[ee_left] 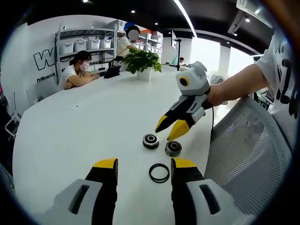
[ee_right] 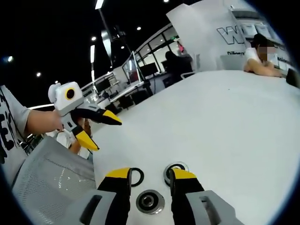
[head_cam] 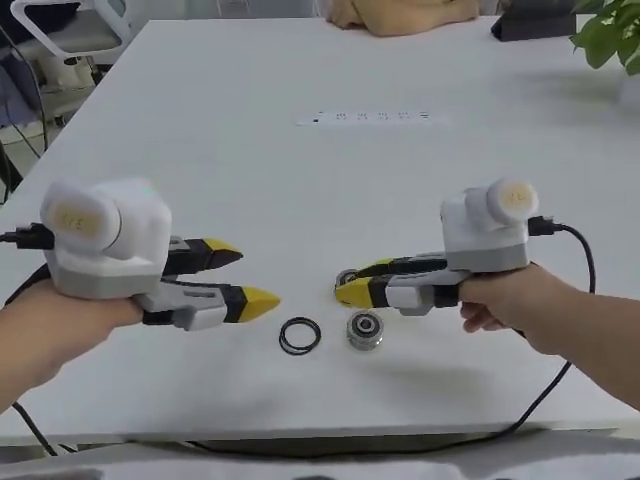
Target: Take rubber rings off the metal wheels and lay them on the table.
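Centrally, we see a loose black rubber ring [head_cam: 300, 335] lying flat on the white table [head_cam: 450, 180], just beside a silver metal wheel [head_cam: 365, 330] that stands to its right in the head view; ring and wheel are close but apart. We mark a second wheel [ee_left: 150, 140] just beyond the first; its rim looks darker in the left gripper view, and in the head view it is partly hidden behind yellow jaw tips. We find the left gripper [head_cam: 240, 275] at the left of the head view, held in a hand; its jaws are spread wide and grasp nothing, and in its own view the ring lies between and just ahead of them. We find the right gripper [head_cam: 350, 290] facing it from the right, tips just beside the second wheel; its jaws are parted and empty, and in its own view the nearer wheel sits low between them. A black cable [head_cam: 575, 300] trails from this gripper; a white power strip [head_cam: 365, 117] lies well away up the table.
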Demonstrator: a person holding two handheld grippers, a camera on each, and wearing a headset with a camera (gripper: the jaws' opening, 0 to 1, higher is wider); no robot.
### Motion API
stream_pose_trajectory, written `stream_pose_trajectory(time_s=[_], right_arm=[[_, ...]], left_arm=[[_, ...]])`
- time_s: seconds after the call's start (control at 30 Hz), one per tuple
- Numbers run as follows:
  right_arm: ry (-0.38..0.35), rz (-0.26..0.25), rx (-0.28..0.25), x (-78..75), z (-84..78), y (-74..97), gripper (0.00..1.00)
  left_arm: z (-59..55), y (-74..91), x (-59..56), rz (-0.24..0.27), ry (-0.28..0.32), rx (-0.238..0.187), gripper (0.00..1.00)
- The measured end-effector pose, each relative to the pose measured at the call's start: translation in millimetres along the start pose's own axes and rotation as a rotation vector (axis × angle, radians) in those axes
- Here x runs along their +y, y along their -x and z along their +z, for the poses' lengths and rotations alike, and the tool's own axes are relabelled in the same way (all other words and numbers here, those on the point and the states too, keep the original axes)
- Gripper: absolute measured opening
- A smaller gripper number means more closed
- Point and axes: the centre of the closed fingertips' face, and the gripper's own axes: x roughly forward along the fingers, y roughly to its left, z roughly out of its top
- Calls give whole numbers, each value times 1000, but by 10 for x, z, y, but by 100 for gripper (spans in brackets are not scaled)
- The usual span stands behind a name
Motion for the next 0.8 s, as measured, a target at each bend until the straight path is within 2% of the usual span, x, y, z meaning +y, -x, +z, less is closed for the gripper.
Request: stream_pose_trajectory(time_s=[0.13,0.37,0.8], right_arm=[[15,-23,1,-72,0,56,31],[40,-55,36,-199,-101,111,31],[56,-66,66,-319,-211,61,28]], left_arm=[[43,-95,-5,-12,-3,-1,42],[105,-294,-21,-33,2,0,42],[53,-563,-46,-70,22,33,41]])
